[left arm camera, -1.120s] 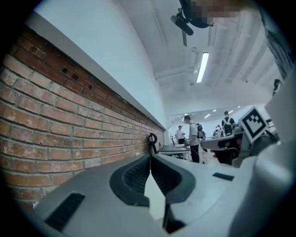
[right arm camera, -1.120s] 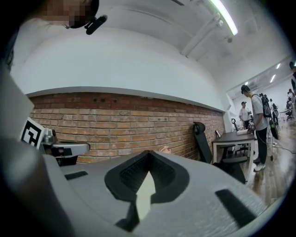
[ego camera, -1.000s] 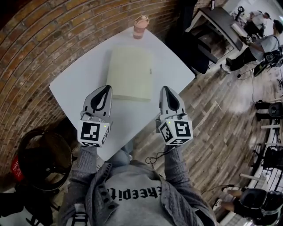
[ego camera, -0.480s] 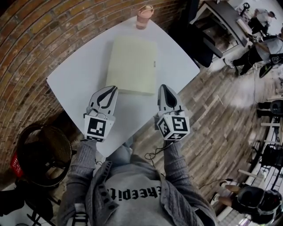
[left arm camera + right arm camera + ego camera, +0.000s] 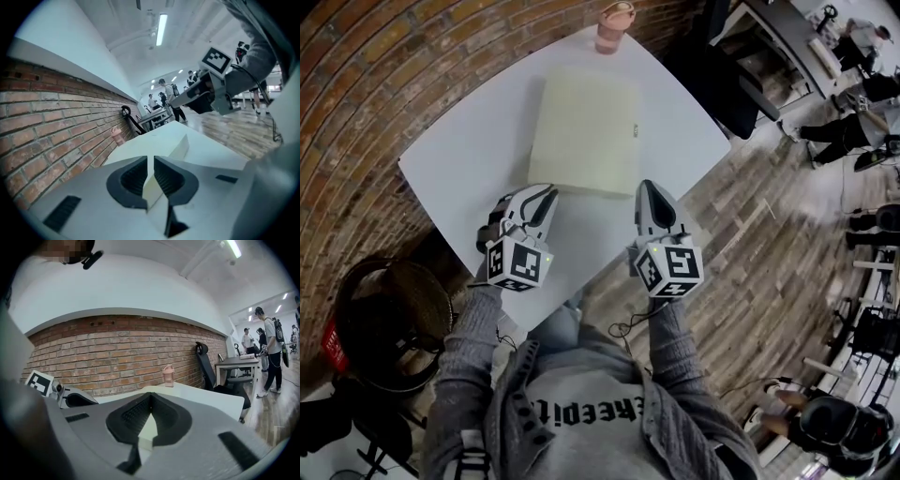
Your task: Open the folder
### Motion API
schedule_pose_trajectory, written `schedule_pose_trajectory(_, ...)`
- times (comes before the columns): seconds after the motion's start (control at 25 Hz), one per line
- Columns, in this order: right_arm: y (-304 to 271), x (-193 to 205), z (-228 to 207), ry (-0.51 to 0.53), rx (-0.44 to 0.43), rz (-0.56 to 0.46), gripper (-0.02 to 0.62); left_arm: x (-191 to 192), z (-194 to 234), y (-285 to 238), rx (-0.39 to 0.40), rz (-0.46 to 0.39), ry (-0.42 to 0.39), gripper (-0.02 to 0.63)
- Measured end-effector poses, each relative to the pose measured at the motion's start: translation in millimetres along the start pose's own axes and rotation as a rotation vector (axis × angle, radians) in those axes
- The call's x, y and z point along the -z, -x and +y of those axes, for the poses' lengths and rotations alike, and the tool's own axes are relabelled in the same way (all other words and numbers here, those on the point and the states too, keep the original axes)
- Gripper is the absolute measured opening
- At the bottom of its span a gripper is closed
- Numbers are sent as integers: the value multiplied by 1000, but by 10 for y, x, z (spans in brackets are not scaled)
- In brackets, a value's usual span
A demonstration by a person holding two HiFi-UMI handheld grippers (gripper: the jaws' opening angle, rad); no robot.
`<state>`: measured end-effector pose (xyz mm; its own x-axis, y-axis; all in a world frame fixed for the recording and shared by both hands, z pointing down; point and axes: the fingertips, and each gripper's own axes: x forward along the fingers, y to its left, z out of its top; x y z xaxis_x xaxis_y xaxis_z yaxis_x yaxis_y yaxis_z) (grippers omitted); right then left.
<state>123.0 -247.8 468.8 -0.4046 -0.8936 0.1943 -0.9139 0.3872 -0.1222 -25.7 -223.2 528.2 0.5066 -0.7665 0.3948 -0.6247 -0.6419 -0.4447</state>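
The pale cream folder (image 5: 581, 131) lies closed and flat on the white table (image 5: 450, 178). My left gripper (image 5: 547, 191) is rolled onto its side, with its tips at the folder's near left corner. Its jaws stand a narrow gap apart, and the cream folder (image 5: 181, 145) shows through that gap. I cannot tell whether the tips touch it. My right gripper (image 5: 644, 187) hovers just off the folder's near right corner, shut and holding nothing. In the right gripper view the folder's near edge (image 5: 146, 433) shows below the closed right gripper (image 5: 151, 394).
A pink cup (image 5: 615, 26) stands at the table's far corner, close to the brick wall (image 5: 366, 84). A black office chair (image 5: 206, 369) and a desk are to the right. People stand on the wooden floor (image 5: 769, 244) further right.
My left gripper has rolled onto its side and moved forward to the folder's near left corner. The right gripper has hardly moved.
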Motion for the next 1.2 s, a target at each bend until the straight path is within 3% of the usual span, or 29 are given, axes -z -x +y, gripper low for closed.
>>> schedule_pose_trajectory(0.28,-36,25,6,-2,-2,7,5,144,-114,-183,31,87,-215,15)
schedule_pose_trajectory(0.32,-38,26,3,-2,0,6,5,150,-133,-208,39,92,-232,21)
schedule_pose_trajectory(0.4,-36,31,-9,-4,4,5,5,166,-180,-259,64,104,-255,99)
schedule_pose_trajectory(0.96,-7,62,-118,-17,19,9,5,234,-196,-480,44,208,-494,101)
schedule_pose_trajectory(1.2,-6,41,-143,-21,17,6,5,234,-216,-538,42,230,-544,101)
